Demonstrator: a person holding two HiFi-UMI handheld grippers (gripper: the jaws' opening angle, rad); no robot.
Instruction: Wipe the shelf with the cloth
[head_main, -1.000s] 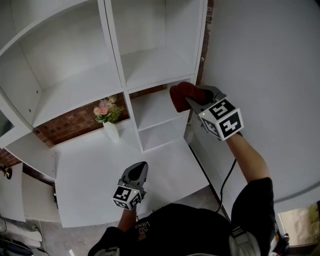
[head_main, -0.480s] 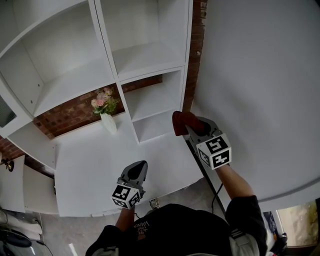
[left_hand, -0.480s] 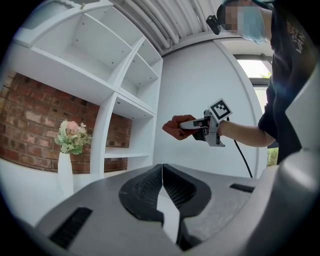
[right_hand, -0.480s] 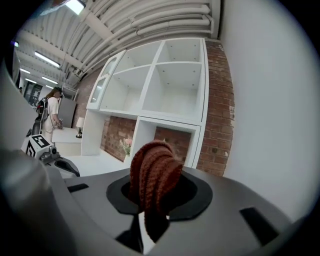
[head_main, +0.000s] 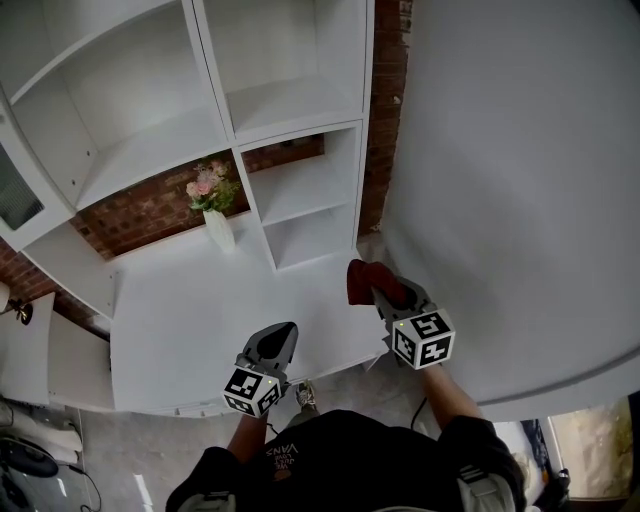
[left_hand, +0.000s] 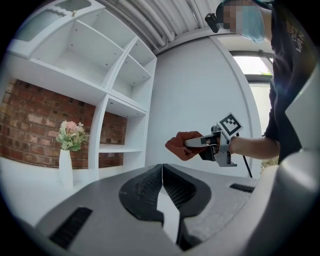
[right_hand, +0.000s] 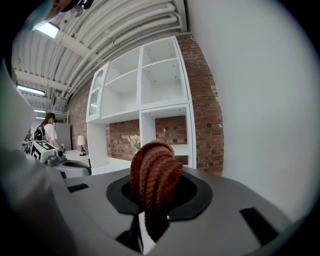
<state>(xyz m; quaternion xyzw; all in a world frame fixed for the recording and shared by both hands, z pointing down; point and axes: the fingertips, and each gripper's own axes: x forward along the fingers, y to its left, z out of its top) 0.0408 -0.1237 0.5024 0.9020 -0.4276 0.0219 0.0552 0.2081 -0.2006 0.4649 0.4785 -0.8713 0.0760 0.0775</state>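
A rust-red knitted cloth (head_main: 363, 280) is pinched in my right gripper (head_main: 383, 288), which is shut on it and hangs over the right front corner of the white counter (head_main: 180, 320), well short of the white shelf unit (head_main: 300, 190). The right gripper view has the cloth (right_hand: 154, 176) bunched between the jaws with the shelf unit (right_hand: 165, 112) beyond. My left gripper (head_main: 277, 338) is shut and empty, low over the counter's front edge. From the left gripper view, the jaws (left_hand: 162, 186) meet, and the right gripper with the cloth (left_hand: 181, 145) shows ahead.
A white vase of pink flowers (head_main: 213, 212) stands on the counter against the brick back wall (head_main: 150, 230), left of the small shelf bays. A plain white wall (head_main: 520, 180) fills the right side. A person (right_hand: 48, 131) and a lamp (right_hand: 80, 143) show far left.
My right gripper has drawn back and down from the lower shelf bay to the counter's front right corner, still holding the cloth. The left gripper has barely moved.
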